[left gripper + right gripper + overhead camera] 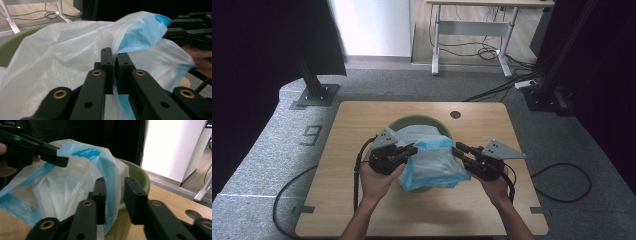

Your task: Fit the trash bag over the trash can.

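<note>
Pinching the blue-edged plastic bag [75,50] over the green bin [412,122], my left gripper [113,61] clamps it while my right gripper [115,192] stands parted around its rim.

A wooden table [362,210] stands on grey carpet [272,150]; behind it, a desk frame [472,37] over probably loose cables [482,50].

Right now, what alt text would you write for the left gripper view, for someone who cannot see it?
The left gripper, two black jaws nearly together, pinches a fold of a thin white plastic bag with a blue edge. The bag billows over a green bin, and the right gripper meets its blue rim at the upper right.
</note>
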The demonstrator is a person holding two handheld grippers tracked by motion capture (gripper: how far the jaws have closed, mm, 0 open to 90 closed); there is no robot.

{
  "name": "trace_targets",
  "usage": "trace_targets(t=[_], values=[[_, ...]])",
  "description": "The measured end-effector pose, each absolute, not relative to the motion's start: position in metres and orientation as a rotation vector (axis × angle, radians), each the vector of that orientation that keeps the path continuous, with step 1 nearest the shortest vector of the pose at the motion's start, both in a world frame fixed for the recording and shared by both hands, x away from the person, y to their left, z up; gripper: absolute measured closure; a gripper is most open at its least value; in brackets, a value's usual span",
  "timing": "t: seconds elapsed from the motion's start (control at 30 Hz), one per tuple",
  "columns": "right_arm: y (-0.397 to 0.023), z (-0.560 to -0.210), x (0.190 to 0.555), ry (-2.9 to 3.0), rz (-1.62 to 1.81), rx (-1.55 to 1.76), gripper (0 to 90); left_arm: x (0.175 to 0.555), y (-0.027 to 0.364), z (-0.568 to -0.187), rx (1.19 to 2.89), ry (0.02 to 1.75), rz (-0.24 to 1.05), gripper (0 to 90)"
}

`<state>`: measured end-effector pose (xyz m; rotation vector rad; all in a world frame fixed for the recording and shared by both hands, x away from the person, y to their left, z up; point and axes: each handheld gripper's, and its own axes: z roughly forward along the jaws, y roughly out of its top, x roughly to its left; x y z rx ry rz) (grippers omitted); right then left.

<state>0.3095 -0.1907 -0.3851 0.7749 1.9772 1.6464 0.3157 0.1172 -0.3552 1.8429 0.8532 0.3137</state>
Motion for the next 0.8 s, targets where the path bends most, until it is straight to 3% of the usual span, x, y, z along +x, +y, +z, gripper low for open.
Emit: trace_targets(t=[0.03,0.23,0.5,0.8], values=[[-0.194,-0.384,0.306,1.977,1.649,0.775,63.1,0.320,0.118,-0.354,1.839,0.863,0.310,89.1],[-0.203,-0.386,0.301,2.013,1.643,0.773,59.2,0.330,0.124,-0.353,1.835,0.879,0.297,89.9],[-0.204,-0.393,0.314,2.062,1.712,0.800,57.7,0.331,0.132,-0.349,1.796,0.880,0.300,89.9],[-0.186,-0.407,0.304,2.122,1.673,0.751,55.4,0.327,0.141,-0.345,1.760,0.873,0.296,90.0]])
